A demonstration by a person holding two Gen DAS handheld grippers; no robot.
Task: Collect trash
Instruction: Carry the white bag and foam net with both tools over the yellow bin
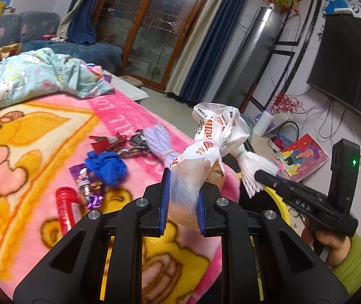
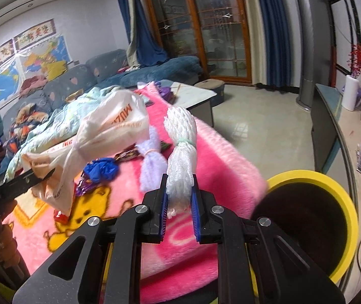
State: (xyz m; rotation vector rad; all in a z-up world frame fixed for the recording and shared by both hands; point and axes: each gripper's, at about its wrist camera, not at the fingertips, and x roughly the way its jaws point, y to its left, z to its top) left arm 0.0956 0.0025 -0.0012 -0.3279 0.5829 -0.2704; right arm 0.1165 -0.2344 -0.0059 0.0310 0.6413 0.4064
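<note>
My left gripper [image 1: 182, 197] is shut on a tied white plastic bag [image 1: 205, 157] with orange print, held above the pink blanket [image 1: 41, 131]. The bag also shows in the right wrist view [image 2: 109, 131]. My right gripper [image 2: 179, 202] is shut on a white foam fruit net [image 2: 181, 149], also seen in the left wrist view [image 1: 252, 169]. On the blanket lie a purple foam net [image 1: 158, 139], a blue crumpled piece [image 1: 107, 167], snack wrappers [image 1: 127, 147], a purple wrapper [image 1: 90, 185] and a red tube [image 1: 66, 207]. A yellow-rimmed black bin [image 2: 314, 217] stands lower right.
A light-blue patterned quilt [image 1: 33, 76] lies at the blanket's far end. A blue sofa [image 2: 84, 81] stands behind. A TV [image 1: 347, 71] and a cluttered cabinet [image 2: 352, 136] line the right wall. A tiled floor [image 2: 261, 131] lies between.
</note>
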